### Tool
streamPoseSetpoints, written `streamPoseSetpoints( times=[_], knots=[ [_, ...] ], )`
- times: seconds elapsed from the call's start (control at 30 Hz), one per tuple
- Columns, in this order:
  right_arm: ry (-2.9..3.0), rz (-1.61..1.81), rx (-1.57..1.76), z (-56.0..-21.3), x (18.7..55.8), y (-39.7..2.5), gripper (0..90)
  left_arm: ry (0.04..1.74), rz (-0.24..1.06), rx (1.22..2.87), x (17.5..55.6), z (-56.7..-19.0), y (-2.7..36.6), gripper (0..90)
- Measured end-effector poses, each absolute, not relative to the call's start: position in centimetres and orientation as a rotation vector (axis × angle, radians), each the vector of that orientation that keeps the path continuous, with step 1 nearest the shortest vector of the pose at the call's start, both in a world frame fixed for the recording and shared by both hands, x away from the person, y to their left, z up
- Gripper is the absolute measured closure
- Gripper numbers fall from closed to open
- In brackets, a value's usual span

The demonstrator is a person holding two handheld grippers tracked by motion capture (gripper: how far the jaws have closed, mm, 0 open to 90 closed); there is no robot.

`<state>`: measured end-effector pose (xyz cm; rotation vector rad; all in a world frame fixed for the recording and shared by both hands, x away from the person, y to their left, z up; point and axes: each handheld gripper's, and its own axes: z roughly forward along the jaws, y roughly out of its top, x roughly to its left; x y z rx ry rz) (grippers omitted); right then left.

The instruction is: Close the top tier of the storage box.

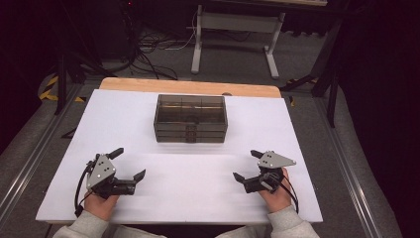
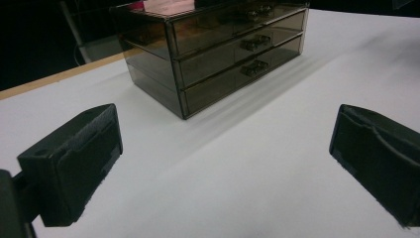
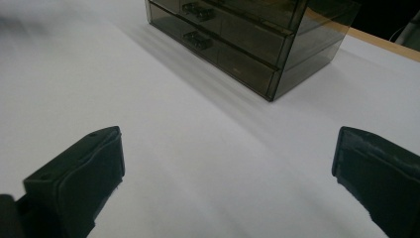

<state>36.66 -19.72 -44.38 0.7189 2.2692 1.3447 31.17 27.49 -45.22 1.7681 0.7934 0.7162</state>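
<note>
The white surface (image 1: pixel 198 198) carries one thing, a smoky drawer box (image 1: pixel 190 118), standing at the middle toward the far edge, its long axis across the surface and its three drawer fronts facing you; it lies ahead of both hands and between them, about equally far from each. Your left gripper (image 1: pixel 130 163) and right gripper (image 1: pixel 247 165) rest near the close edge, well apart from the box; both have their fingers spread wide, holding nothing. The drawer handles (image 2: pixel 253 43) sit mid-front; neither arm is clearly nearer.

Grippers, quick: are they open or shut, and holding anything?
Left gripper: open, holding nothing.
Right gripper: open, holding nothing.
</note>
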Motion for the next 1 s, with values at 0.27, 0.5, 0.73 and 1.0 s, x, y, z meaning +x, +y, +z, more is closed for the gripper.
streamPoseSetpoints(
  times=[0.27,0.5,0.73,1.0],
  knots=[
    [2.28,1.333,0.742,-44.89,36.28,-20.1,0.5,0.794,0.715,1.769,31.17,-45.22,27.48,0.8],
    [2.285,1.333,0.751,-45.19,35.96,-20.28,0.5,0.789,0.716,1.772,31.17,-45.22,27.47,0.8],
    [2.273,1.346,0.782,-45.32,36.14,-20.47,0.5,0.781,0.721,1.779,31.15,-45.21,27.38,0.8],
    [2.269,1.348,0.775,-45.31,36.22,-20.4,0.5,0.783,0.722,1.778,31.16,-45.23,27.33,0.9]
  ],
)
